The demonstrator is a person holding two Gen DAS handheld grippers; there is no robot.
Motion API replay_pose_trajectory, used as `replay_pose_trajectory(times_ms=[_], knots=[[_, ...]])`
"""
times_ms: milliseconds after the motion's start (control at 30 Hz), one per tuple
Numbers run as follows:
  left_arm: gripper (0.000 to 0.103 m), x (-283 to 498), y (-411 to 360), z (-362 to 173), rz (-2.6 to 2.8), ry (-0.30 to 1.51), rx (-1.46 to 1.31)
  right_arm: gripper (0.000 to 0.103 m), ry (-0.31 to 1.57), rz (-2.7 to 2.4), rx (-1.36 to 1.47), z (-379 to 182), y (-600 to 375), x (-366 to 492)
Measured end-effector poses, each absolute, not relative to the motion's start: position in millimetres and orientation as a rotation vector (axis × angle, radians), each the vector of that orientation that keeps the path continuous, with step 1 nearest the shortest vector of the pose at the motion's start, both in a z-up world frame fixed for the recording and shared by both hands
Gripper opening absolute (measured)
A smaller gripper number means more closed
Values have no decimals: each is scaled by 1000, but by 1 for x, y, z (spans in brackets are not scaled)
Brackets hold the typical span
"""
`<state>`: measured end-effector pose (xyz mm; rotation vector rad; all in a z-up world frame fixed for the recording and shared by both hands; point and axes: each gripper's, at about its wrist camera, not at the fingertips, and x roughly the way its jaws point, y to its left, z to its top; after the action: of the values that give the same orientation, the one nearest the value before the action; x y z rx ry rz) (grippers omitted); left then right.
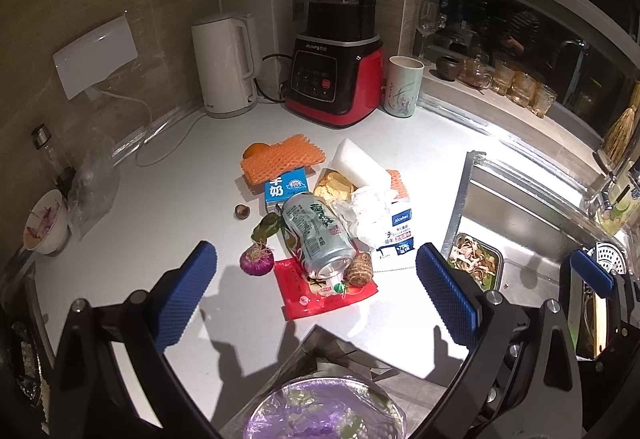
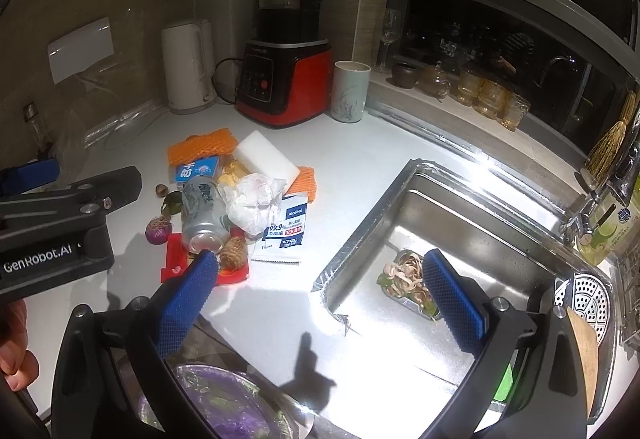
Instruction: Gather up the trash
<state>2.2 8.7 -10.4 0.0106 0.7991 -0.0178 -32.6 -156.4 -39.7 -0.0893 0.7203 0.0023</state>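
Purple-lined bowl [image 1: 326, 411] cut off below, left gripper [image 1: 316, 297] and right gripper [image 2: 320, 291] both wide apart, empty, can [image 1: 316, 235] hiding trash pile, sink [image 2: 360, 235] edge near.

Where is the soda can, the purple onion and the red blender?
Soda can [image 1: 316, 235], left wrist view, on its printed side.
Purple onion [image 1: 257, 259], left wrist view, on its round body.
Red blender [image 2: 286, 83], right wrist view, on its red base.

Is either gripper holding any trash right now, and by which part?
No. The left gripper and the right gripper both stand open and empty; the can lies untouched on the counter.
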Motion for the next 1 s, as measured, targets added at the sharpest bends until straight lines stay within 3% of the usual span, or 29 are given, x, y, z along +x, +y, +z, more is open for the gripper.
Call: replay_pose_trajectory(times_ms=[1000], knots=[[95,4,15,-17,-17,813,-4,101,723,4,-101,-41,-151,-32]])
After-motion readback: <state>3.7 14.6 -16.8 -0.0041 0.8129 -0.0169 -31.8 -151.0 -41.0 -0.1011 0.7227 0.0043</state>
